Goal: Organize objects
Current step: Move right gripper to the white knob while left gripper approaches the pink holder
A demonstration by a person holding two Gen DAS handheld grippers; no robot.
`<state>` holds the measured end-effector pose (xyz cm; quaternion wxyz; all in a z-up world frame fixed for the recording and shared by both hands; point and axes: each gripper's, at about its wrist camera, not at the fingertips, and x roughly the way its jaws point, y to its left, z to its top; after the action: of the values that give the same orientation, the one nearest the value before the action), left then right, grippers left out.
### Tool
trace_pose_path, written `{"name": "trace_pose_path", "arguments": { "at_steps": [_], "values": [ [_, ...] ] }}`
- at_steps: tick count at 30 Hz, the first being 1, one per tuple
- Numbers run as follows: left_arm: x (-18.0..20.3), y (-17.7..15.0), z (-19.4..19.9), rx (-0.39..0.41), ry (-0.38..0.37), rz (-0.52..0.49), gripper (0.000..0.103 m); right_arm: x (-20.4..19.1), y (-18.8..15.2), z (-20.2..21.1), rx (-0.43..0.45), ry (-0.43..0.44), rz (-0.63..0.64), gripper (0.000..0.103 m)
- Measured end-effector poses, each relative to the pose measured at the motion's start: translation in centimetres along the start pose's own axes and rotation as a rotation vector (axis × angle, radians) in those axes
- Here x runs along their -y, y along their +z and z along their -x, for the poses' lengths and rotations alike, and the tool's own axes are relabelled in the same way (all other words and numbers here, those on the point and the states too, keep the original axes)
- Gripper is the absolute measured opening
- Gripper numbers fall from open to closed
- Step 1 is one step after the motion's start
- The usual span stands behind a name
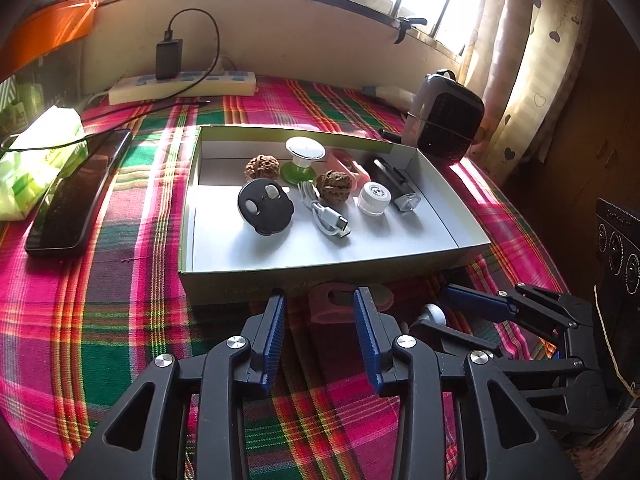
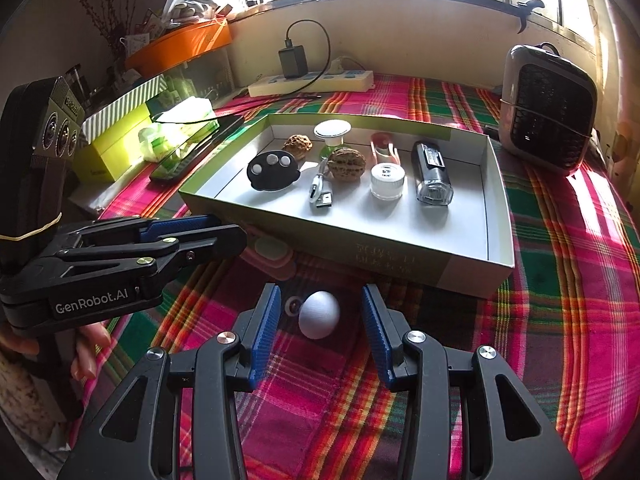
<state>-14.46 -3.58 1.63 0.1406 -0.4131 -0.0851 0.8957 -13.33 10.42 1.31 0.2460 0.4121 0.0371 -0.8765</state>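
A shallow cardboard box (image 1: 192, 208) (image 2: 496, 216) on the plaid cloth holds two walnuts (image 1: 334, 185), a black round remote (image 1: 265, 208), a USB cable (image 1: 328, 216), a white jar (image 1: 374, 198), a green-and-white spool (image 1: 304, 156), a pink piece and a dark lighter (image 1: 394, 184). A pink tape holder (image 1: 340, 304) (image 2: 272, 254) lies in front of the box. My left gripper (image 1: 320, 304) is open just before it. A white egg-shaped ball (image 2: 319, 314) (image 1: 434, 314) lies on the cloth. My right gripper (image 2: 318, 304) is open around it, not touching.
A black phone (image 1: 76, 196) and a tissue pack (image 1: 36, 160) lie left of the box. A power strip with a charger (image 1: 180, 86) sits at the back wall. A small heater (image 2: 548, 112) stands at the back right. Yellow-green boxes (image 2: 116, 140) stand at the far left.
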Motion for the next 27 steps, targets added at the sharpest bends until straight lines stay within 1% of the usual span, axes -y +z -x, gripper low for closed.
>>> {"name": "trace_pose_path", "arguments": {
  "at_steps": [5, 11, 14, 17, 21, 27],
  "values": [
    [0.2, 0.1, -0.3, 0.000, -0.004, -0.006, 0.033, -0.2, -0.2, -0.6, -0.030, -0.008, 0.015, 0.043],
    [0.7, 0.2, -0.7, -0.011, -0.022, -0.024, 0.033, 0.0, -0.3, -0.4, -0.023, -0.020, 0.017, 0.043],
    [1.1, 0.1, -0.6, -0.014, -0.034, -0.032, 0.033, 0.2, -0.5, -0.2, -0.024, -0.032, 0.018, 0.033],
    [1.3, -0.1, -0.6, -0.018, -0.044, -0.038, 0.033, 0.7, -0.7, 0.0, -0.027, -0.045, 0.009, 0.026],
    [2.0, -0.4, -0.5, -0.025, -0.065, -0.051, 0.033, 1.4, -1.1, 0.5, -0.024, -0.066, 0.000, 0.022],
    [3.7, -1.3, -0.4, -0.042, -0.100, -0.104, 0.033, 2.4, -1.4, 0.9, -0.026, -0.087, -0.017, 0.022]
  ]
}}
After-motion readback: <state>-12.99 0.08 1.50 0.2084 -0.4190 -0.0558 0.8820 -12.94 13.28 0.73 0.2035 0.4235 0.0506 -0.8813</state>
